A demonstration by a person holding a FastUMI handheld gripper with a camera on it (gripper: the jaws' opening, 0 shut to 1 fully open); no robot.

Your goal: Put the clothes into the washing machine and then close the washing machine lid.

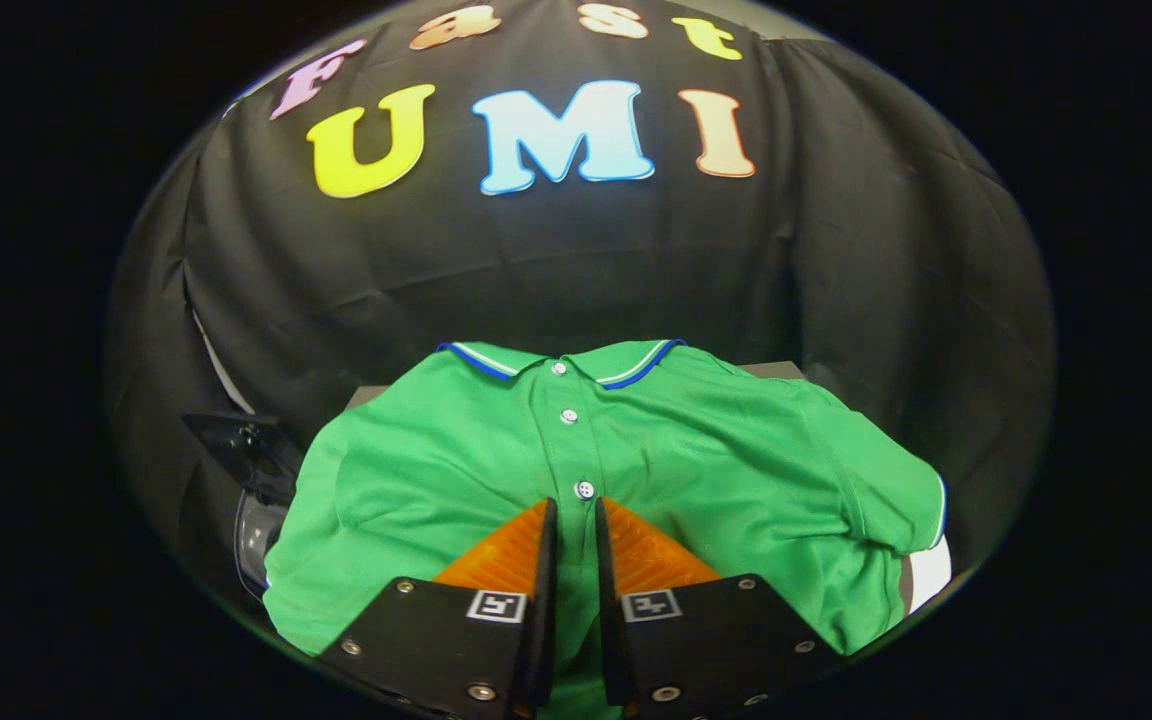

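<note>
**Tongs nearly closed over the green shirt**

Tongs [576, 515] sit low above the shirt, fingers drawn close with a thin gap between them; whether they pinch the cloth I cannot tell. Spread flat ahead and under them lies the green polo shirt [696, 470], collar [564, 358] toward the black cloth wall. Beside its left sleeve, a dark glossy object [251, 455] peeks out. One button [584, 489] sits just ahead of the fingertips.

Matt knit-cloth polo shirt [696, 450] — glossy buttons [585, 489] — ribbed tool [576, 515] pads.
</note>
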